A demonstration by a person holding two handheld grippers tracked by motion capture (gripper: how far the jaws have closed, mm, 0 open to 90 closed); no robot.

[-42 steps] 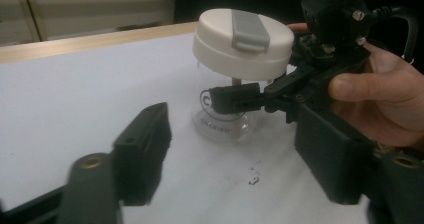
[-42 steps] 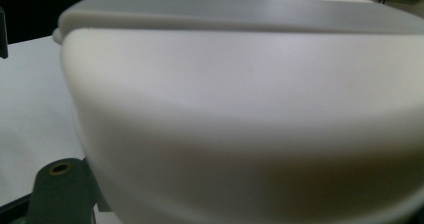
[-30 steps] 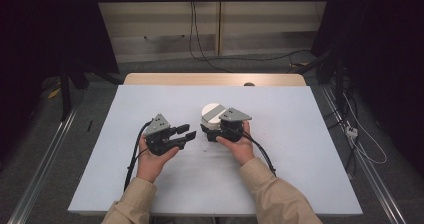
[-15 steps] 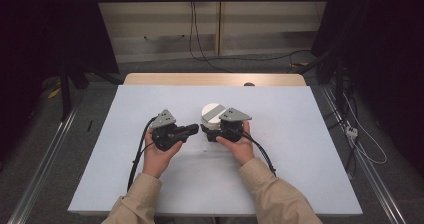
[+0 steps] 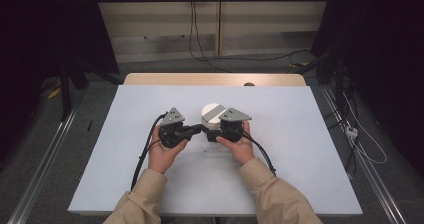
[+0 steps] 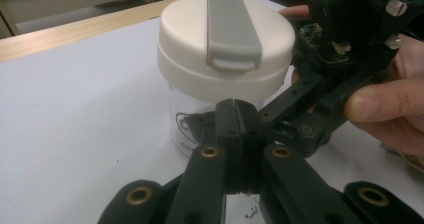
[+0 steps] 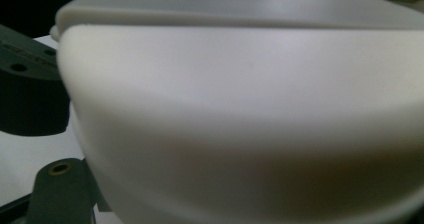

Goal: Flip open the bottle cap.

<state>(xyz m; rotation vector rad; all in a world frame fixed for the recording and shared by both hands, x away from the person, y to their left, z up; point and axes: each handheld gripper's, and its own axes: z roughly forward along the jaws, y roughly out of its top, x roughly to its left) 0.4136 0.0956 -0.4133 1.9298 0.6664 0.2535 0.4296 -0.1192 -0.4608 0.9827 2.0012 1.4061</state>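
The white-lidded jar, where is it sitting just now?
In the high view the jar stands near the middle of the white table, just beyond the two tongs, touching the right tongs.

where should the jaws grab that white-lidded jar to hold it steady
Grip the jar by its clear body just under the white lid, coming in level from the side. The lid overhangs the narrower body, so it stops the jar slipping down. The grey flip tab across the top makes a top grip awkward.
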